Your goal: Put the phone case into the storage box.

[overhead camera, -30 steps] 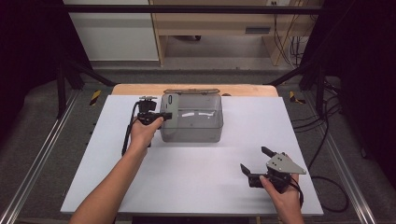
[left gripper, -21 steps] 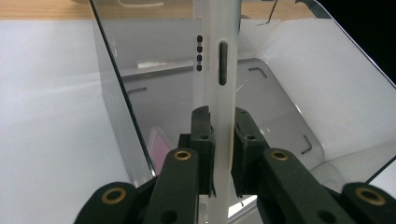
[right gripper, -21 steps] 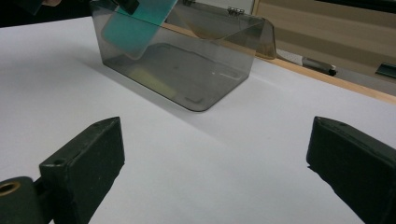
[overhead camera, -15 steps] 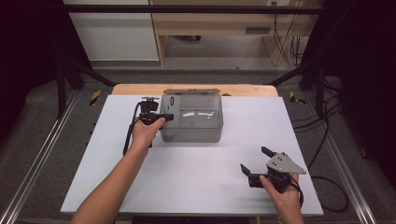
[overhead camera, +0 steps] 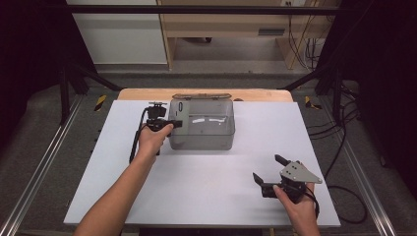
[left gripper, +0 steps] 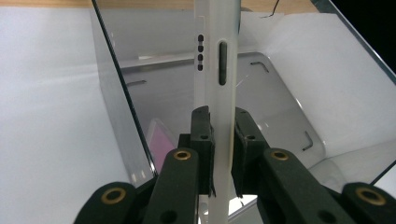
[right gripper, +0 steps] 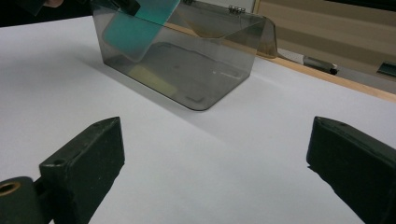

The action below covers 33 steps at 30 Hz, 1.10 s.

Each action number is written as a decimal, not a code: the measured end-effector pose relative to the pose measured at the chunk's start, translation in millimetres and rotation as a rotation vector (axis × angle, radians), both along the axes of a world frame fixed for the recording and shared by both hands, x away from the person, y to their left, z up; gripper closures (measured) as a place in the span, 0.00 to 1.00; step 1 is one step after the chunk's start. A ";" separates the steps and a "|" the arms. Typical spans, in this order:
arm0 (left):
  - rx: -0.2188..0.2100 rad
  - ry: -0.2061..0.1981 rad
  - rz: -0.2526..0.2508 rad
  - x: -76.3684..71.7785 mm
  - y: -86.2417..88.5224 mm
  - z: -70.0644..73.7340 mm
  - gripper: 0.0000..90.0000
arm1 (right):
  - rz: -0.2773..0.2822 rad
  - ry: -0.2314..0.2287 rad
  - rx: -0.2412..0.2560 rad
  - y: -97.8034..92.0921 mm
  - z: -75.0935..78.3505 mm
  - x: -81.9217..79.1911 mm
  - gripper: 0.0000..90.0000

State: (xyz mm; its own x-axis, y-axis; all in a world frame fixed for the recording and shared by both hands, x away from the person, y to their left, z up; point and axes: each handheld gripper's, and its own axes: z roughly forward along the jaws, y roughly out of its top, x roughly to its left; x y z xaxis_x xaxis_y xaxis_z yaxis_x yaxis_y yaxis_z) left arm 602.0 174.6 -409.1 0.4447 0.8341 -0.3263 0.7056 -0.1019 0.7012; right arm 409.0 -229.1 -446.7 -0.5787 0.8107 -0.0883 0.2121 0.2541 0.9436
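Observation:
A smoky clear plastic box (overhead camera: 201, 125) stands open at the back middle of the white table. My left gripper (overhead camera: 173, 124) is at the box's left end, shut on a thin slab-like device (left gripper: 219, 70). The device has a white edge with a slot and small holes. In the left gripper view it stands on edge between the jaws of the left gripper (left gripper: 220, 140), inside the box wall (left gripper: 116, 93). The right gripper view shows the device's teal face (right gripper: 135, 28) tilted into the box (right gripper: 196, 70). My right gripper (overhead camera: 267, 168) rests open near the front right, with nothing between the jaws.
The box's hinged lid (overhead camera: 200, 96) lies folded back toward the wooden strip (overhead camera: 255, 95) at the table's far edge. Cables hang off the table's right side (overhead camera: 344, 147). The white tabletop (overhead camera: 211, 182) stretches between the box and the right gripper (right gripper: 215, 158).
The left gripper has edged slightly to the right at the box's left end. The right gripper has not moved.

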 end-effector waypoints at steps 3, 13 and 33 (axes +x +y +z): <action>0.000 0.002 0.004 0.1 0.2 0.0 0.90 | 0.000 0.000 0.000 0.2 0.0 -0.1 0.05; 0.047 -0.036 0.017 -2.0 -4.7 0.6 0.86 | 0.001 0.001 0.000 0.4 -0.1 -0.1 0.05; 0.120 -0.090 0.044 -3.7 -9.0 1.8 0.77 | 0.006 0.004 -0.001 0.8 -0.5 -0.1 0.05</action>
